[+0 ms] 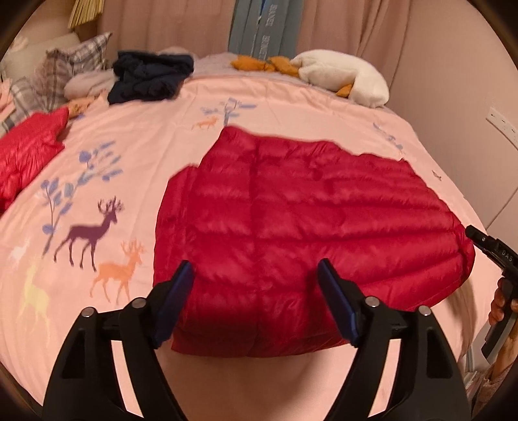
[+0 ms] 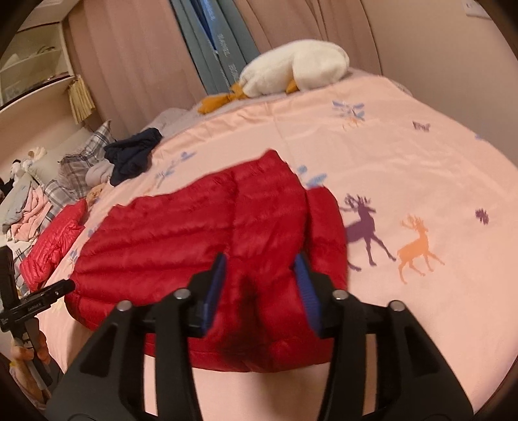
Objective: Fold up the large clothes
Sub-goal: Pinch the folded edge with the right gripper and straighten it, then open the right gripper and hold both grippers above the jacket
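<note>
Pink curtains (image 1: 340, 29) hang behind a big bed (image 1: 291, 97) that fills nearly all we can see. Its pink cover has deer and little trees printed on it.

On the bed lies our red puffy jacket (image 1: 307, 220). It looks folded already, into a fat, nearly square shape, and it rests close to the near edge of the bed. Well apart from it, toward the pillows, lies a second red puffy thing (image 1: 29, 152). We cannot tell if that one is folded. A dark blue heap of clothes (image 1: 149, 76) sits farther back, beside checked pillows (image 1: 64, 71). A white plush goose (image 1: 343, 76) with orange feet lies at the far edge.

Our left hand-held gripper (image 1: 255, 285) hangs just over the near edge of the jacket. Its blue pads (image 1: 336, 301) are wide apart and grip nothing. Our right hand-held gripper (image 2: 262, 281) hangs over the other near corner. Its pads are apart too, less wide, with red cloth showing in the gap but not pinched. A hand (image 1: 501, 304) holds its handle.

We think this fold is just done and we are letting go. Next we may need one more fold, or we set this jacket aside and fetch another piece. For that we must pinch only the edge we want, not the layers under it, so the neat shape does not puff open.
</note>
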Demonstrator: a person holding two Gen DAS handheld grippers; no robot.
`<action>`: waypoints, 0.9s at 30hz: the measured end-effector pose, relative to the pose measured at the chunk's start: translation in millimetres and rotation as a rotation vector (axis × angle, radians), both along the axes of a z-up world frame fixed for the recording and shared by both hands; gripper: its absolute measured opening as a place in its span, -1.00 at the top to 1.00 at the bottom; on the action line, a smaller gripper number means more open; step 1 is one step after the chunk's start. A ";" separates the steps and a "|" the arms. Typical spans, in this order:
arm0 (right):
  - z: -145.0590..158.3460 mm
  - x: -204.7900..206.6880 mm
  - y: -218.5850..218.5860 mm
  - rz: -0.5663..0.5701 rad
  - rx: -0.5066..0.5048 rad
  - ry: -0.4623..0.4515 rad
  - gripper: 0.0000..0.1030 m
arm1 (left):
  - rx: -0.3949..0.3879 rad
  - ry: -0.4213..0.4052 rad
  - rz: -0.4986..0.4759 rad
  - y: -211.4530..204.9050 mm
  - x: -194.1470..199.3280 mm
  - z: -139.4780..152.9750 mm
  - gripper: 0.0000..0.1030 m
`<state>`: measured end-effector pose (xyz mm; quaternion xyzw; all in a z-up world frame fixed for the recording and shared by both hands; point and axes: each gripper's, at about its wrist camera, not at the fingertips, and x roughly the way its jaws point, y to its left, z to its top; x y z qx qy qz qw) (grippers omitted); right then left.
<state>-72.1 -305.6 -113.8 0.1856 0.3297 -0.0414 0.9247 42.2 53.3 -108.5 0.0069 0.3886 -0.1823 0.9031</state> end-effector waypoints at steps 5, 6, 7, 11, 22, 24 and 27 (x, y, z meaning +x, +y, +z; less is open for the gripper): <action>14.6 10.6 27.3 0.082 -0.043 -0.051 -0.08 | -0.005 -0.043 -0.025 -19.5 2.7 10.2 -0.63; 16.7 14.8 35.7 0.100 -0.069 -0.057 -0.08 | -0.008 -0.044 -0.031 -23.1 3.9 10.6 -0.63; 17.5 18.8 44.6 0.117 -0.093 -0.058 -0.09 | -0.007 -0.046 -0.038 -27.9 4.7 10.6 -0.63; 14.6 32.3 65.5 0.161 -0.145 -0.051 -0.09 | 0.020 -0.051 -0.052 -44.3 8.4 6.3 -0.63; -29.5 50.3 81.0 0.206 -0.172 0.093 -0.11 | 0.091 -0.013 -0.080 -55.9 16.3 -19.7 -0.67; -33.8 50.2 82.2 0.212 -0.179 0.107 -0.11 | 0.099 -0.011 -0.086 -57.3 15.7 -23.6 -0.67; -37.3 49.8 84.4 0.216 -0.187 0.120 -0.11 | 0.097 -0.004 -0.090 -56.5 16.5 -26.5 -0.68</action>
